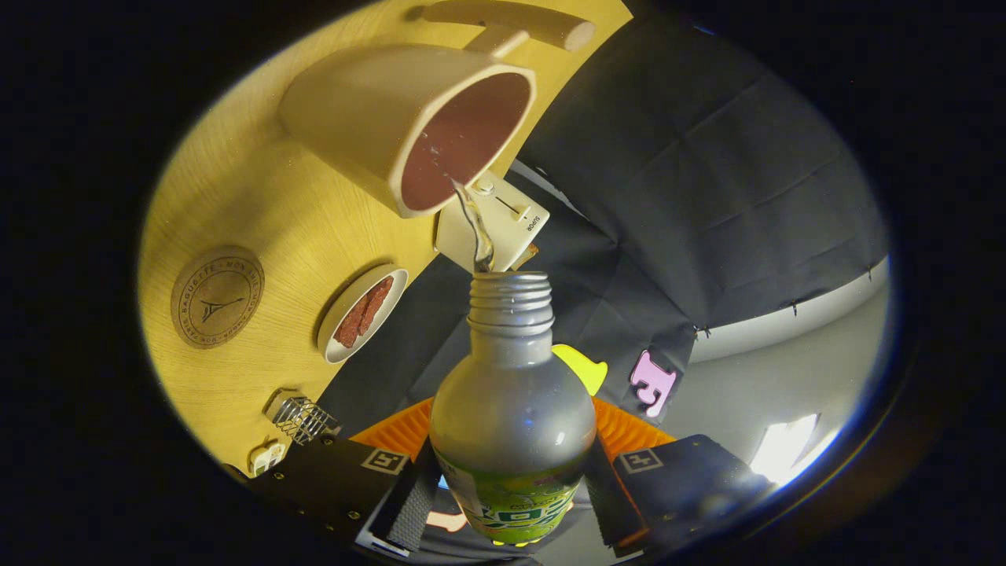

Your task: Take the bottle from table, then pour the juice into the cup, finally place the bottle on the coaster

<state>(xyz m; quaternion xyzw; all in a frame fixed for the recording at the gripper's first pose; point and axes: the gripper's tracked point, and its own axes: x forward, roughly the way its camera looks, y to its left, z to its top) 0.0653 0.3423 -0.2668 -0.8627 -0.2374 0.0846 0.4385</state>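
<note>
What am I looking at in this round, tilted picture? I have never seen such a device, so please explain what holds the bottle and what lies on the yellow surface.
The picture comes from a fisheye camera riding on a hand-held gripper, a two-finger tool that a person carries. It looks forward along the two fingers. Both fingers press on the bottle, which has no cap. The whole tool is tipped, so the wooden table looks slanted. A thin stream of liquid runs from the bottle's mouth into the cup; this is the pouring step. Also on the table are a round coaster, where the bottle should go afterwards, and a small dish with something reddish in it. A white box sits at the table's edge, beyond the bottle's mouth.
</note>
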